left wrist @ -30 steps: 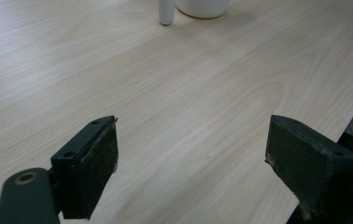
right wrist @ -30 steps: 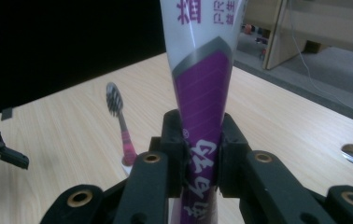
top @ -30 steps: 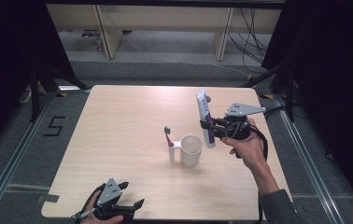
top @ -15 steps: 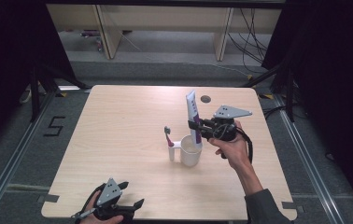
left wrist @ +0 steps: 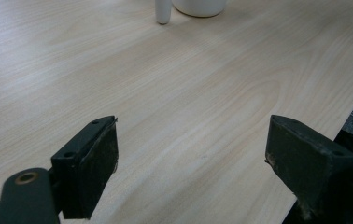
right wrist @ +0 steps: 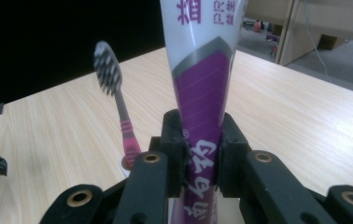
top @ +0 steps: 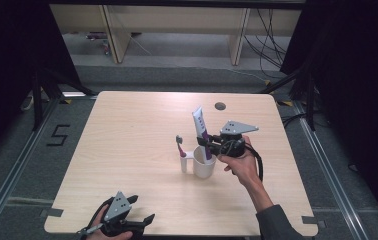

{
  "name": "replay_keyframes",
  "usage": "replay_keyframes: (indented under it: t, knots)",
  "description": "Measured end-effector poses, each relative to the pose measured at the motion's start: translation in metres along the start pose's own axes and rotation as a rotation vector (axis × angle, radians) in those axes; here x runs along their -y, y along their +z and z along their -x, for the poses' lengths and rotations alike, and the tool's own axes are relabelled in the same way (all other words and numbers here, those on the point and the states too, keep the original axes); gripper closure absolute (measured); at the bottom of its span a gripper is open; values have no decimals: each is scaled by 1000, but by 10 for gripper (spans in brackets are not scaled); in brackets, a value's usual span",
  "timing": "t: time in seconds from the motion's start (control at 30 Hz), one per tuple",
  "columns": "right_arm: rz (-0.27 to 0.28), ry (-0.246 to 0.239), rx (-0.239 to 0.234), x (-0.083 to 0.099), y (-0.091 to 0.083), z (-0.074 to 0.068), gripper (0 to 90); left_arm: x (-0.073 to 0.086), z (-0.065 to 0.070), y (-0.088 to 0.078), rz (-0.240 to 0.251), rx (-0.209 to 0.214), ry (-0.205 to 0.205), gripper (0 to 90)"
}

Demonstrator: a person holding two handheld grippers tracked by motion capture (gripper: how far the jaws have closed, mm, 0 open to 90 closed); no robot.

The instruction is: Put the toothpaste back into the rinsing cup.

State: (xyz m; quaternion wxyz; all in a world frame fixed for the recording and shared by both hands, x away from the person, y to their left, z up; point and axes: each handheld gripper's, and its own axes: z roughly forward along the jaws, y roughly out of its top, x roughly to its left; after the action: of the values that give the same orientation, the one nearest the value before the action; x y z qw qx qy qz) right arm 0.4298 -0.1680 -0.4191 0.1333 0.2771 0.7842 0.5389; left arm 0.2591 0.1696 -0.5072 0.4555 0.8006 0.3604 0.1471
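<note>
A white and purple toothpaste tube (top: 200,126) stands upright, with my right gripper (top: 210,145) shut on its lower part. The tube's bottom end dips into the mouth of a white cup (top: 203,165) near the table's middle. In the right gripper view the pads (right wrist: 175,140) pinch the tube (right wrist: 202,88) from both sides. A toothbrush (top: 180,146) with a pink neck stands in a small white holder (top: 183,164) just left of the cup, and its bristles (right wrist: 105,63) show left of the tube. My left gripper (top: 142,209) rests open at the table's front edge, with bare wood between its jaws (left wrist: 191,154).
The light wooden table (top: 127,130) has a round cable hole (top: 220,106) near its far edge. Its right edge (left wrist: 338,126) runs close beside my left gripper's jaw. The cup's base (left wrist: 199,5) and the holder's foot (left wrist: 163,11) lie far ahead of the left gripper.
My right gripper has carried the tube left and down, from beside the cup's right to over it, so the tube's lower end now sits in the cup. The left gripper has stayed put.
</note>
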Motion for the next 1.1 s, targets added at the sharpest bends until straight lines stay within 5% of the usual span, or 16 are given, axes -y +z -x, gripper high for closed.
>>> replay_keyframes:
  t: [0.13, 0.17, 0.27, 0.37, 0.4, 1.1]
  knots:
    - [-12, 3, -9, 5, 3, -1, 769, 0, 0, 0, 5, -1, -7, 165]
    - [-35, 38, 2, 7, 3, -4, 769, 0, 0, 0, 4, -1, -4, 165]
    - [-37, 6, -2, 10, 5, -2, 769, 0, 0, 0, 8, -3, -9, 165]
    - [-49, 32, -7, 13, 6, -4, 769, 0, 0, 0, -4, -5, 4, 165]
    - [-39, -9, 11, 14, 6, -2, 769, 0, -1, 0, -1, -4, 4, 165]
    - [-81, -7, -8, 21, 5, -5, 767, 0, 0, 1, -7, -5, 4, 166]
